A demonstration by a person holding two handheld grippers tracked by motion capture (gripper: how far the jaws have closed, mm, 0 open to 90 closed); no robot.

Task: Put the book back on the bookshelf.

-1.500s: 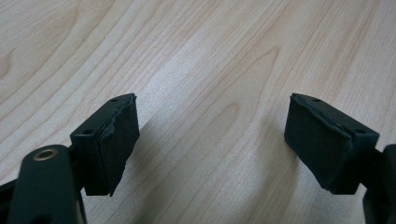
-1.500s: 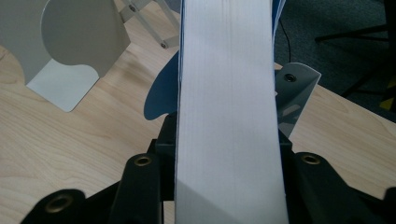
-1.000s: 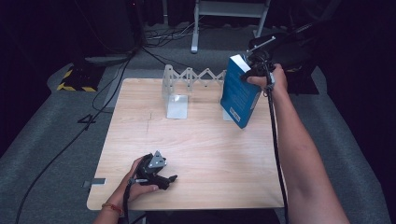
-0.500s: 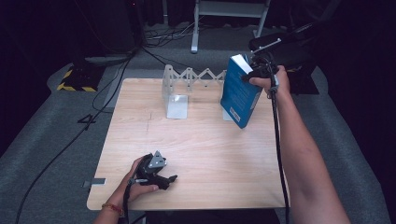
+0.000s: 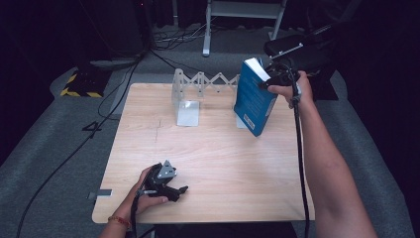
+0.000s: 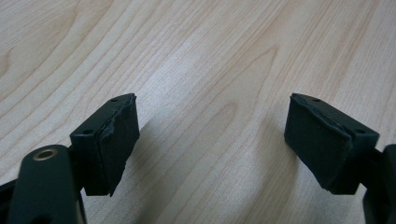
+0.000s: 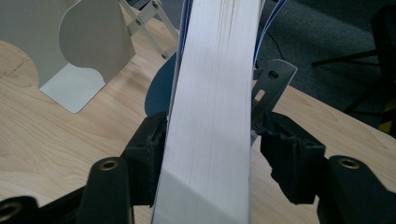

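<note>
— Dark floor and cables lie around the light wooden table (image 5: 218,163). Where is the blue book (image 5: 253,101)?

— It stands tilted near the far right part of the table, lower corner on the wood, top leaning toward the right gripper (image 5: 273,79). Its white page edge (image 7: 215,116) runs between the two jaws of this gripper.

— Do the fingers press on it?

— The jaws have just been opening. In the right gripper view the left pad (image 7: 152,154) is at the book's cover, maybe touching, but the right pad (image 7: 289,156) stands a little apart from the pages. So the book is between the fingers without a firm grip.

— What is beside the fingers?

— Just behind the right finger stands a grey metal plate with a hole (image 7: 273,81). Farther to the left of the fingers is a white bookend (image 5: 185,101), joined to a zigzag folding rack (image 5: 210,80).

— And the other hand?

— The left gripper (image 5: 179,191) rests low at the near edge, well apart from the book. Its fingers (image 6: 109,144) stand wide open, with bare wood between them.
</note>
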